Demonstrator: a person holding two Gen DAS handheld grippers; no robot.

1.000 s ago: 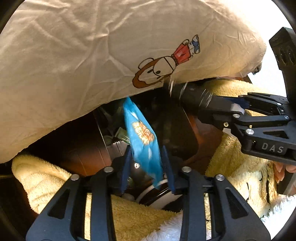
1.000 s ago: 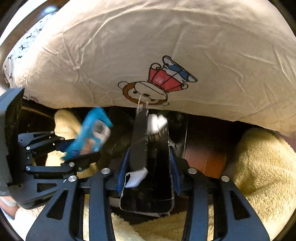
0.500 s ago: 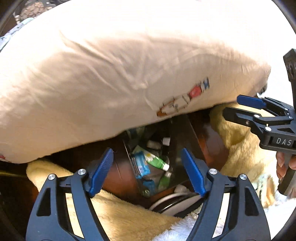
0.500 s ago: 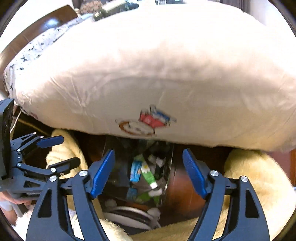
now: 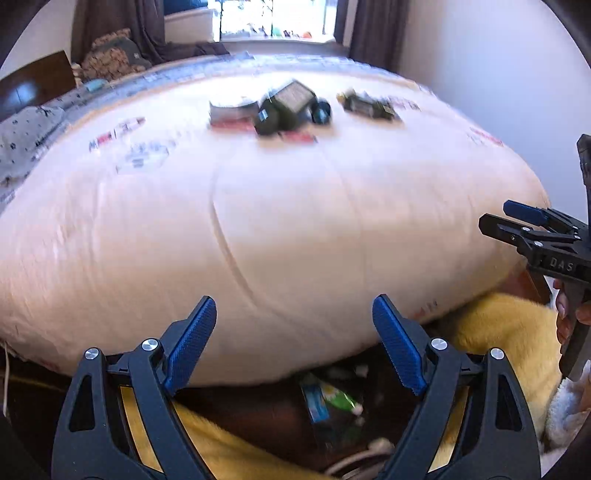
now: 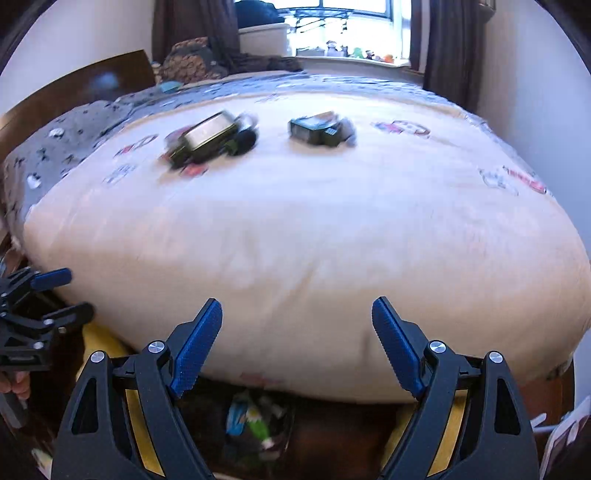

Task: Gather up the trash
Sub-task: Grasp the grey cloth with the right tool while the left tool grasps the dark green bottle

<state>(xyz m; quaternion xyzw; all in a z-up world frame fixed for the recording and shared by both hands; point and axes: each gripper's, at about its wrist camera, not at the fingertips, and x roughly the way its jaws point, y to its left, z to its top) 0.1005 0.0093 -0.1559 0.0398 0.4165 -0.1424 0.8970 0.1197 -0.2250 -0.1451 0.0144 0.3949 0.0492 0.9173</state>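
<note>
My left gripper point(image 5: 294, 341) is open and empty, above the foot of a bed. My right gripper point(image 6: 296, 341) is open and empty too, beside it. Low between the fingers, under the bed's edge, sits a clear bin point(image 5: 332, 406) holding blue and green wrappers; it also shows in the right wrist view point(image 6: 255, 417). On the cream duvet point(image 5: 277, 229) lie dark pieces of trash: a cluster point(image 5: 284, 109) and a single dark pack point(image 5: 367, 105). In the right wrist view they are the cluster point(image 6: 210, 142) and the pack point(image 6: 319, 129). The views are blurred.
A yellow fluffy blanket point(image 5: 506, 328) lies on the floor around the bin. A grey patterned sheet point(image 6: 66, 147) and a dark wooden headboard point(image 6: 74, 88) are at the left. A window with curtains point(image 6: 354, 26) is at the far end.
Both grippers let go of their trash, the blue wrapper and the black pack, into the bin, opened, and rose up and back, so the bed top now shows.
</note>
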